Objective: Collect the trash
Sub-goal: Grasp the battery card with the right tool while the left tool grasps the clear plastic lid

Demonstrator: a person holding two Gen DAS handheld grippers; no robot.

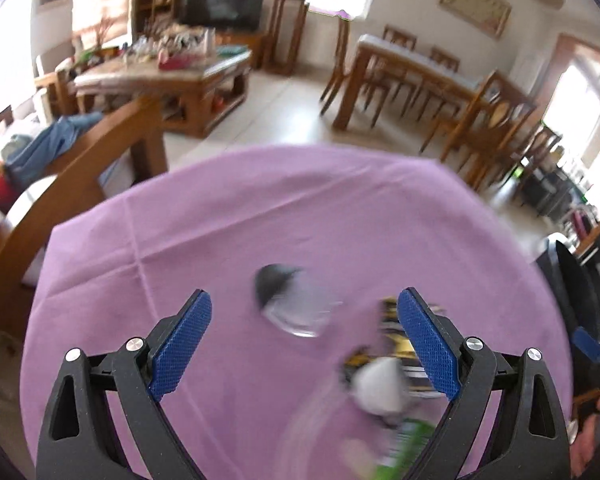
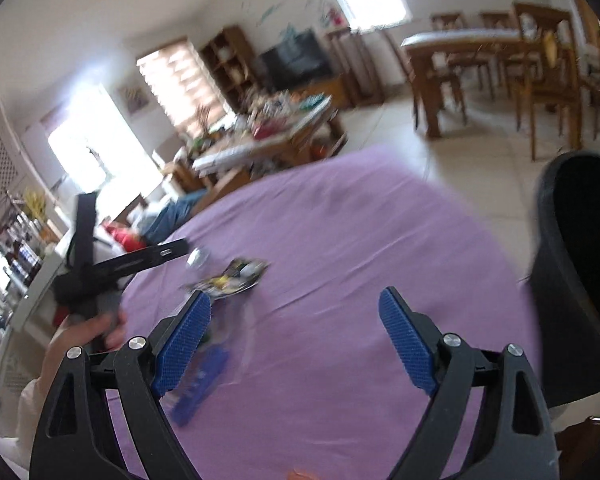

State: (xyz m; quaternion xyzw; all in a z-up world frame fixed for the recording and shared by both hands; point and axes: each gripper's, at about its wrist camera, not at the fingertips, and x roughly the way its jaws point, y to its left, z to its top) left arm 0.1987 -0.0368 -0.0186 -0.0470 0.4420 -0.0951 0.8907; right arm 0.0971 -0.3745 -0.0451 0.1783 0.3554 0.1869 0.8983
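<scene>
Fingers of my left gripper (image 1: 304, 308) and right gripper (image 2: 296, 306) gape wide, empty; blurred wrappers (image 1: 392, 344) lie on the purple bench (image 1: 260, 208) by my left gripper's right finger, black bin (image 2: 580, 280) right of my right fingers

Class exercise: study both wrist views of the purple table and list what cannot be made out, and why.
- Left wrist view: clear cup-like item is motion-blurred; its type is uncertain.
- Left wrist view: yellow-black wrapper is partly hidden by the left tool finger.
- Right wrist view: blue item is smeared and cannot be identified.
- Right wrist view: black bin is cut off by the frame edge, and its contents are dark.
</scene>
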